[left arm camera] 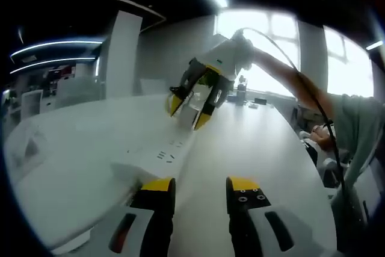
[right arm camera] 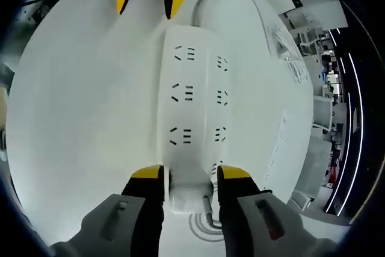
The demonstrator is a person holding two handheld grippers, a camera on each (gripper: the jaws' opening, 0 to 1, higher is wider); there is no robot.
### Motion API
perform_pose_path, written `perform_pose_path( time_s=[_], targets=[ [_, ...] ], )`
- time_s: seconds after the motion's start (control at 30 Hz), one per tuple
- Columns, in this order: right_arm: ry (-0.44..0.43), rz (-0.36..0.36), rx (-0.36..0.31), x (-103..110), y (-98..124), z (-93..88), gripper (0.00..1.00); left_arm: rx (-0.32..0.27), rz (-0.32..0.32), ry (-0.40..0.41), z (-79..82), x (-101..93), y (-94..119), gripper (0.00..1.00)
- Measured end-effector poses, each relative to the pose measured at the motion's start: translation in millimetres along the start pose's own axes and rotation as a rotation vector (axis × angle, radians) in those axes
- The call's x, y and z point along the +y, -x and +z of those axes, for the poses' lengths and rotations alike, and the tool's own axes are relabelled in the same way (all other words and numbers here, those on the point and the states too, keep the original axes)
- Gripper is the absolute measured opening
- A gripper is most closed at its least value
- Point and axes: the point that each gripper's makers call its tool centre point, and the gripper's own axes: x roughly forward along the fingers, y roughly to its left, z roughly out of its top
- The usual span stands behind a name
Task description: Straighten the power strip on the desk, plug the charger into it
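White power strip (right arm camera: 195, 106) lies on the desk (right arm camera: 78, 100), the right gripper (right arm camera: 191, 179) grasping its 6 o'clock end, the left gripper (left arm camera: 200, 186) released.

white desk (right arm camera: 78, 106), white power strip (right arm camera: 192, 112) lying flat on it

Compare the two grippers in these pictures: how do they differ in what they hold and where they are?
The right gripper has a white charger between its jaws; the left gripper has nothing between its jaws. The right gripper is above the power strip on the desk, pointing down at it; the left gripper sits low, beside one end of the strip. Both have yellow-tipped black jaws.
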Motion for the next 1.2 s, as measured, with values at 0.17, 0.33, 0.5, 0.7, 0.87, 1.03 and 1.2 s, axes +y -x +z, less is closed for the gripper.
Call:
perform_pose_path(
  time_s=[0.17, 0.33, 0.5, 0.7, 0.87, 1.03, 1.2],
  targets=[
    [-0.009, -0.001, -0.002, 0, 1, 0.7, 0.34, -0.001, 0.001, 0.001, 0.5, 0.5, 0, 0.35],
    [-0.014, -0.006, -0.017, 0, 3, 1.1, 0.34, -0.002, -0.001, 0.003, 0.3, 0.2, 0, 0.35],
    [-0.03, -0.023, -0.044, -2, 7, 2.8, 0.31, -0.002, 0.0, 0.006, 0.0, 0.5, 0, 0.35],
    [-0.033, -0.053, -0.081, -3, 13, 5.3, 0.29, -0.002, -0.003, 0.023, -0.9, 1.1, 0, 0.34],
    [-0.063, -0.079, -0.134, -3, 19, 9.1, 0.3, -0.001, 0.002, 0.027, -1.5, 2.4, 0, 0.34],
    [-0.087, -0.093, -0.207, 0, 26, 19.8, 0.29, -0.003, 0.008, 0.039, -1.2, 5.4, 0, 0.34],
    [-0.105, -0.114, -0.271, 7, 34, 28.5, 0.29, -0.012, 0.015, 0.055, 0.6, 9.0, 2, 0.34]
  ],
)
